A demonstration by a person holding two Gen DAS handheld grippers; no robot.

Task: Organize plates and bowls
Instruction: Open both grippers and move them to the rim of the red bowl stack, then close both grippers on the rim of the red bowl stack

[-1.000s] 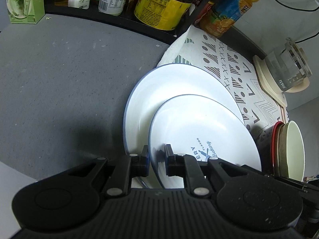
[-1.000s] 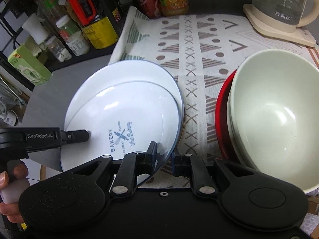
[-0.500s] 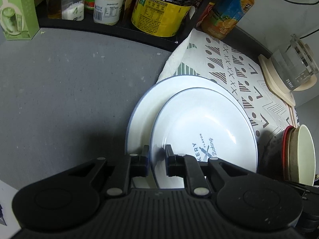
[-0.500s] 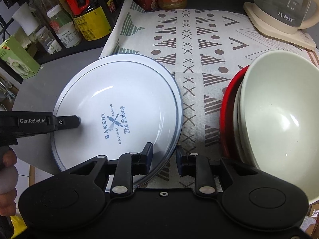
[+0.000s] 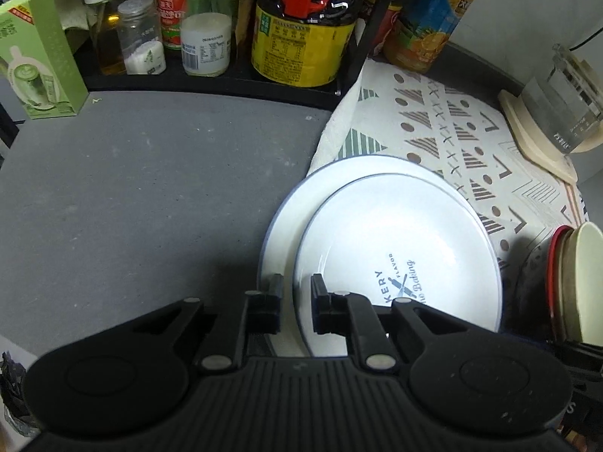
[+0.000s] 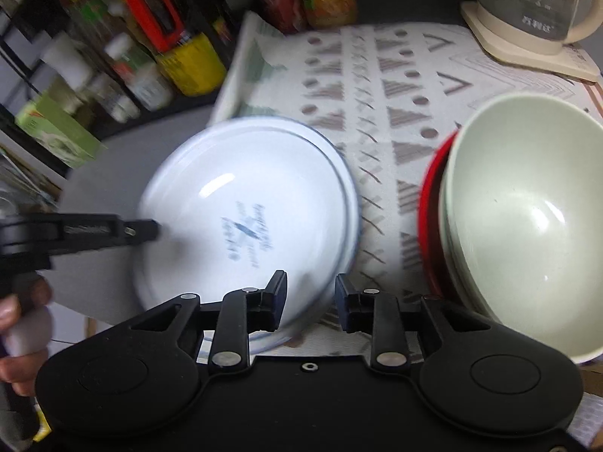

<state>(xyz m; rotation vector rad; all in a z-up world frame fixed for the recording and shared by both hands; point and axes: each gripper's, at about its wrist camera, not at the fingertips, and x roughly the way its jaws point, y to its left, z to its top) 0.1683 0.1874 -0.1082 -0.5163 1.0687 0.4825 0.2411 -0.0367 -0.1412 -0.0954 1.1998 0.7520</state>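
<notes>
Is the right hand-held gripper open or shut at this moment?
Open. The right hand-held gripper shows a clear gap between its fingers, holding nothing; the stacked plates and the cloth show through the gap.

Right-wrist view motion-blurred, lettering on plate (image 6: 248, 222) left of the jaws unreadable, red bowl (image 6: 429, 203) mostly hidden behind pale bowl (image 6: 527, 222), kettle (image 6: 535, 3) cropped by top edge

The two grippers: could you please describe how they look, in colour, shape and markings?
The left gripper and right gripper are matte black plastic: two rounded lobes, linkage arms with silver pivot pins, and short blocky fingers. The left body is ribbed. No sleeve or cable shows; the side lettering is blurred.
</notes>
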